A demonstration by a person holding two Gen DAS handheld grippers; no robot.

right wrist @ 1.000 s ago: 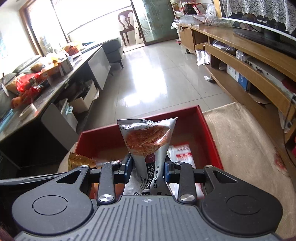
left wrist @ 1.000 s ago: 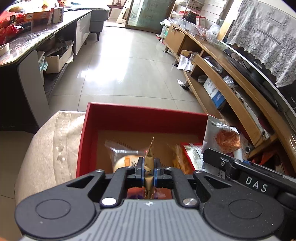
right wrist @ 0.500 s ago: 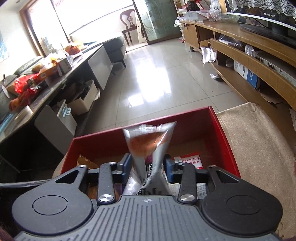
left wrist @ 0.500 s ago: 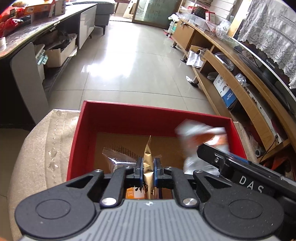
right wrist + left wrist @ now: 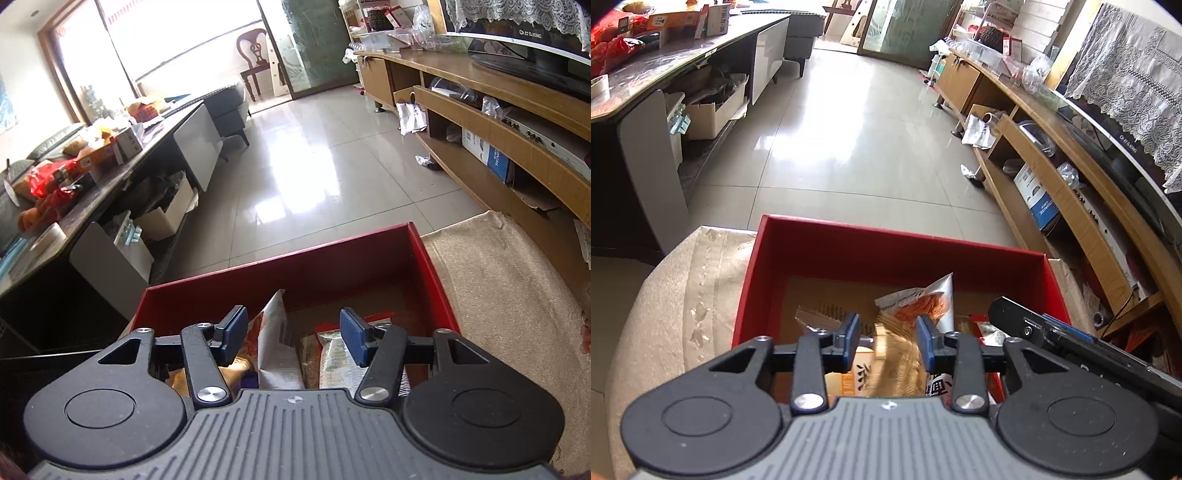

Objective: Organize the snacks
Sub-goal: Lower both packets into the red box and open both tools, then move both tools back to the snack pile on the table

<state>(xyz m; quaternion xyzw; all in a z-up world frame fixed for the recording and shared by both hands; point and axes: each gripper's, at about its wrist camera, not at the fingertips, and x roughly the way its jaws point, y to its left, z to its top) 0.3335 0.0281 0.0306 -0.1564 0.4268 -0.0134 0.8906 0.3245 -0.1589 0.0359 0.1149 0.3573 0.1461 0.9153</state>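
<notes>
Over the beige cushion (image 5: 665,314), I have just been opening both the left gripper (image 5: 886,338) and right gripper (image 5: 293,334), so the gold packet (image 5: 899,354) and white pouch (image 5: 275,343) fall free into the red box (image 5: 886,251).

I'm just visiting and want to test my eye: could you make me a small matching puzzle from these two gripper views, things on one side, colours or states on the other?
Things:
1. box
2. left gripper
3. silver snack packet
4. cloth

Colours or states:
A. beige, spread under the box
B. red, open at the top
C. leaning upright inside the box, held by nothing
D. jaws just opened, with a blurred gold packet between them, not pinched

Pairs: 1-B, 2-D, 3-C, 4-A
</notes>
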